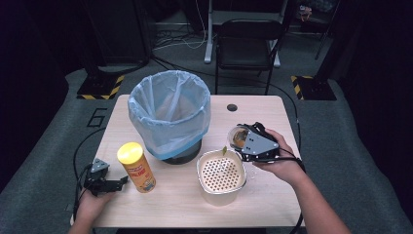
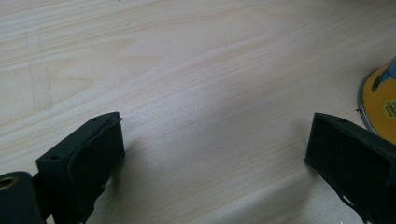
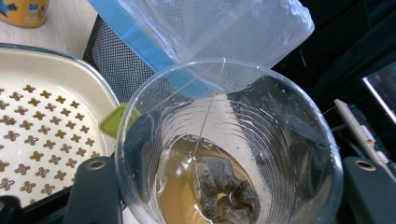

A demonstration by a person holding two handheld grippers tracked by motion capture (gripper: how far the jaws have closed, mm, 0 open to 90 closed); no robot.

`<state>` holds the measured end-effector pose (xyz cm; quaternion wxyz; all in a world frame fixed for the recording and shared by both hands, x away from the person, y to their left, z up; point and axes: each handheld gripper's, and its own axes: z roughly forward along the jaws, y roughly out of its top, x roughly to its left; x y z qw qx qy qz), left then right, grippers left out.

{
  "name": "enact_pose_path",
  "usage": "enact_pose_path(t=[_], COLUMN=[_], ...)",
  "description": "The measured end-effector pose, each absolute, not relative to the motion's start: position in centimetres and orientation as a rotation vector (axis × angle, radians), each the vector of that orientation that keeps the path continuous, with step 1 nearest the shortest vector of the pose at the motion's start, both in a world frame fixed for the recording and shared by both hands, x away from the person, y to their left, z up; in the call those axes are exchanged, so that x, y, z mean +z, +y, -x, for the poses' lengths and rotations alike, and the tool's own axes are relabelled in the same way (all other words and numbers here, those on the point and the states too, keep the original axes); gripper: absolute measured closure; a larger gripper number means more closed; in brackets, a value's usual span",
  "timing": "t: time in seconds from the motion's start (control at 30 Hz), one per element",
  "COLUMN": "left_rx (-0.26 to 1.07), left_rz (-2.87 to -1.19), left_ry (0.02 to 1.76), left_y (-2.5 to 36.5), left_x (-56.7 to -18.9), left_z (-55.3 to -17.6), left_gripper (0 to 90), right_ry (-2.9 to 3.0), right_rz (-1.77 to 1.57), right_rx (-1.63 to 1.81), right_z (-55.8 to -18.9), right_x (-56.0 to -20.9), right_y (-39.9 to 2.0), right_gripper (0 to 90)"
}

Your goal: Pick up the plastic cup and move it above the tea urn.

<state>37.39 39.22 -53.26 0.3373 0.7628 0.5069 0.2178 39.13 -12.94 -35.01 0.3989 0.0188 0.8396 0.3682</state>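
A clear plastic cup (image 1: 237,134) is gripped by my right gripper (image 1: 242,141) at the table's right, just beyond a cream basin's far corner. The right gripper view looks into the cup (image 3: 233,140): a wet tea bag (image 3: 224,186) lies in a little brown liquid, its string running up to the rim. My right gripper (image 3: 229,191) has a jaw pressed on each side of the cup. A green tag (image 3: 114,121) shows by the basin's rim. My left gripper (image 1: 122,183) rests open at the table's left front, bare wood between its jaws (image 2: 215,154).
A bin lined with a blue bag (image 1: 169,114) stands at the table's back middle. A yellow can (image 1: 136,166) stands just right of the left gripper. The cream basin with a perforated insert (image 1: 202,168) sits front middle. A black chair (image 1: 246,44) is behind the table.
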Motion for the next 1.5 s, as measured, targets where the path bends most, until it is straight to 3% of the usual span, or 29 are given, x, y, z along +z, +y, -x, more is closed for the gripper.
enact_pose_path(t=[0.73,1.23,1.5], left_rx=[0.566,0.568,0.568], left_rz=[-1.988,-1.988,-1.988], left_ry=[1.322,1.321,1.321], left_y=[39.2,39.2,39.2], left_x=[-53.2,-53.3,-53.3], left_z=[-37.4,-37.4,-37.4], left_gripper=[4.0,4.0,4.0], right_ry=[1.981,1.566,1.529], right_rz=[0.209,0.73,0.776], right_rx=[0.636,-0.093,-0.143], right_z=[-36.8,-34.5,-34.1], right_x=[-36.5,-39.9,-41.8], right_y=[-10.2,-6.7,-6.4], right_gripper=[35.3,36.6,36.3])
